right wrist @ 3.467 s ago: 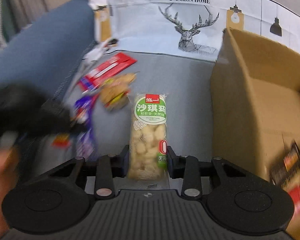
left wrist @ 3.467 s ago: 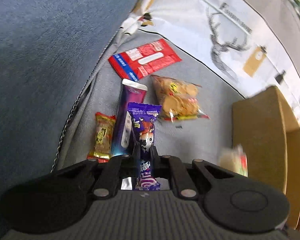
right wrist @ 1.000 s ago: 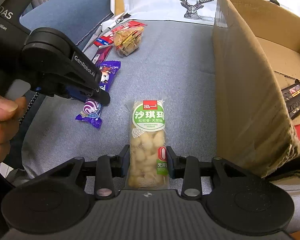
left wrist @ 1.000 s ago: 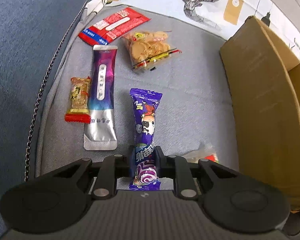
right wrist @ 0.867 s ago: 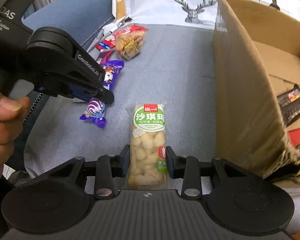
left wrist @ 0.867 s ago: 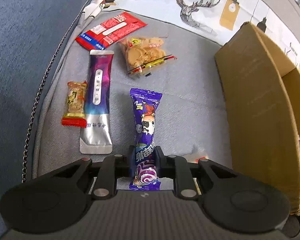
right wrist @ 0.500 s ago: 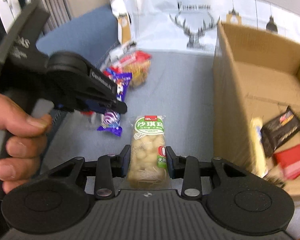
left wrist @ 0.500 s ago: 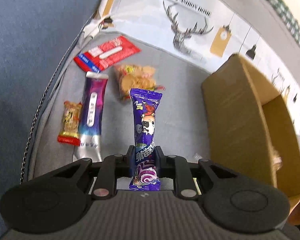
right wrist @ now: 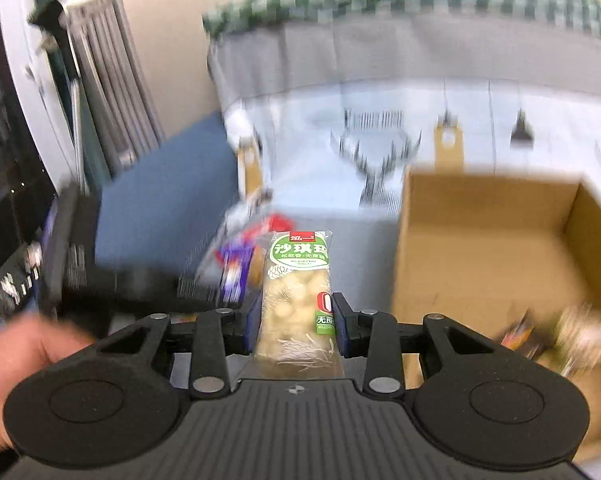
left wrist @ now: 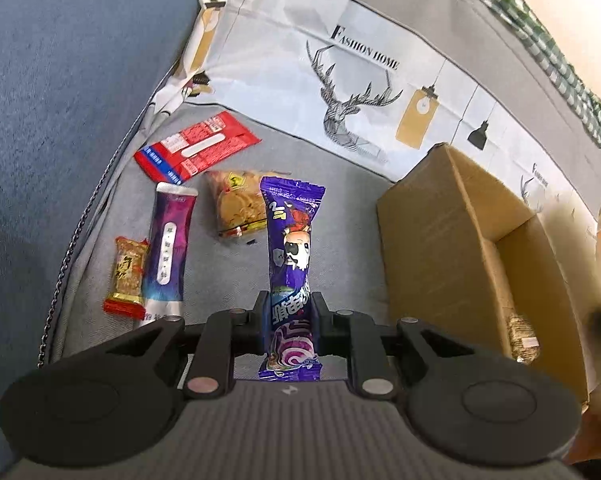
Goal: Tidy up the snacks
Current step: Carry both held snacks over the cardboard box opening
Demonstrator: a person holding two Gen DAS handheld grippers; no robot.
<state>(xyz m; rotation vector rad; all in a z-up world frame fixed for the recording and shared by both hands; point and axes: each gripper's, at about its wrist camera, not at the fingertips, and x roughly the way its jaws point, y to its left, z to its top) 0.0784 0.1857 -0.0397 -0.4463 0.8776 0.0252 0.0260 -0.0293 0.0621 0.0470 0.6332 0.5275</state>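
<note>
Both my grippers are loaded, snacks up off the couch.

My left gripper [left wrist: 288, 312] clamps a purple candy bar [left wrist: 290, 256]; my right gripper [right wrist: 296, 320] clamps a green-labelled puffed snack pack [right wrist: 298, 292], beside the open cardboard box [right wrist: 480, 248]. Four packets lie on the grey cushion [left wrist: 340, 208].

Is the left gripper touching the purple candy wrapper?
Touching. The left wrist view shows the left gripper with both pads pressed against the purple candy wrapper, holding it up.
</note>
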